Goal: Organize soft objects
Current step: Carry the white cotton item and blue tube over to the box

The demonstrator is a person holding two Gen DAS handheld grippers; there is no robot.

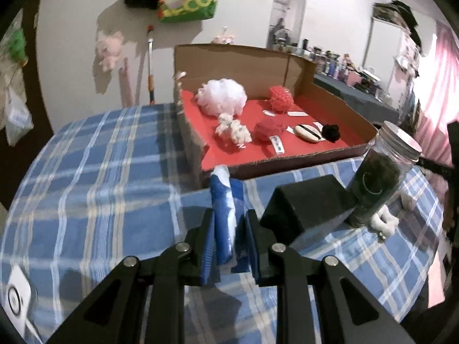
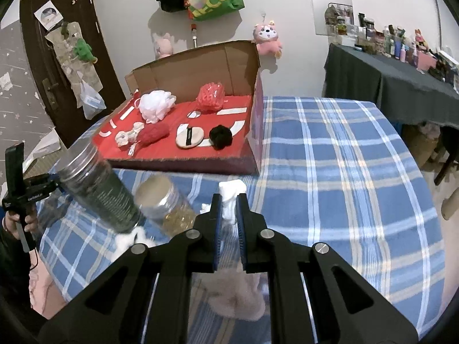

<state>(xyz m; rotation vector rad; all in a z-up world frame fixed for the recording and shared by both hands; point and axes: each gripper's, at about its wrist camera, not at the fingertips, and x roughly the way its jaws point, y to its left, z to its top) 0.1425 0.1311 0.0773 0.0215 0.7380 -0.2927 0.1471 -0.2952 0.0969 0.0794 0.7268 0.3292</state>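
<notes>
My left gripper [image 1: 231, 218] is shut on a blue and white soft piece [image 1: 222, 197] that sticks up between its pads, above the blue checked cloth [image 1: 100, 186]. My right gripper [image 2: 229, 200] is shut on a white fluffy cloth [image 2: 231, 189], which also hangs below the fingers. Ahead stands an open cardboard box [image 1: 229, 60] with a red floor. In it lie a white mesh puff [image 1: 222, 96], a red mesh puff [image 1: 281, 97], a red ball [image 1: 269, 129], a white scrunchie [image 1: 232, 130], a round pad [image 1: 308, 133] and a black scrunchie [image 1: 331, 132].
A jar with dark contents [image 1: 378, 180] stands on white fluff [image 1: 383, 222] to my left gripper's right, next to a black block [image 1: 301, 203]. The right wrist view shows a second jar with golden contents [image 2: 166, 203] and a hand holding the other gripper [image 2: 25, 195]. A dark side table [image 2: 387, 77] carries bottles.
</notes>
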